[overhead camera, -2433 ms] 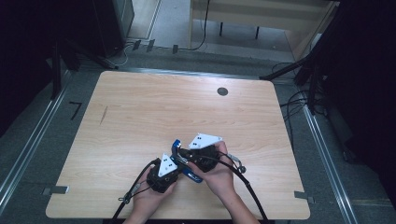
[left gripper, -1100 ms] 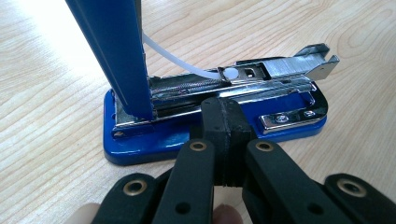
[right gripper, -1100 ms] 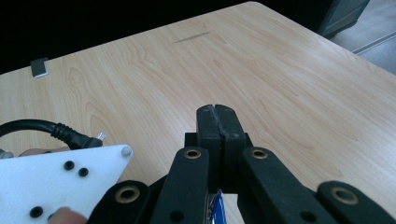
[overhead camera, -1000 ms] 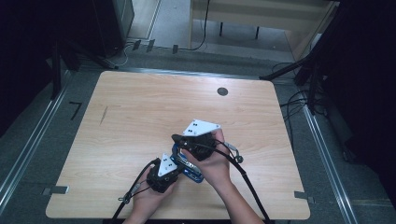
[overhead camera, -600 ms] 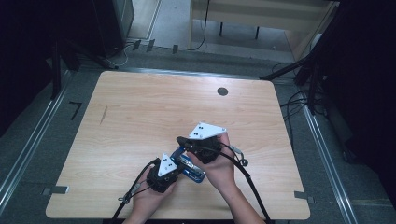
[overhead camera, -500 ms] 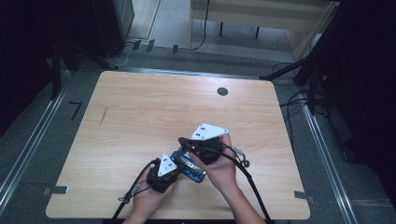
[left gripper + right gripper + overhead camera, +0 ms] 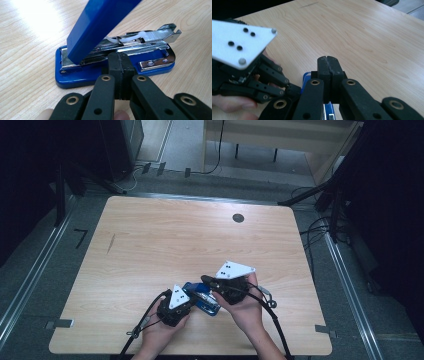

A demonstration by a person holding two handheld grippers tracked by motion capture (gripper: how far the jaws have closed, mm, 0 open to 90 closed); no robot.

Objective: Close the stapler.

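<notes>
Sitting open near the table's [image 7: 150, 245] front edge: blue stapler [image 7: 115, 62], lid raised. Left gripper [image 7: 120, 72] fully closed, tips against its base. Right gripper [image 7: 329, 72] closed, empty, above the lid.

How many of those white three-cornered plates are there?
2: one white three-cornered plate tops the left gripper near the table's front edge; the other plate tops the right gripper, above the blue stapler.

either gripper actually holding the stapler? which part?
Neither. Left gripper is shut, tips at the blue stapler's base; right gripper is shut above its raised lid.
</notes>
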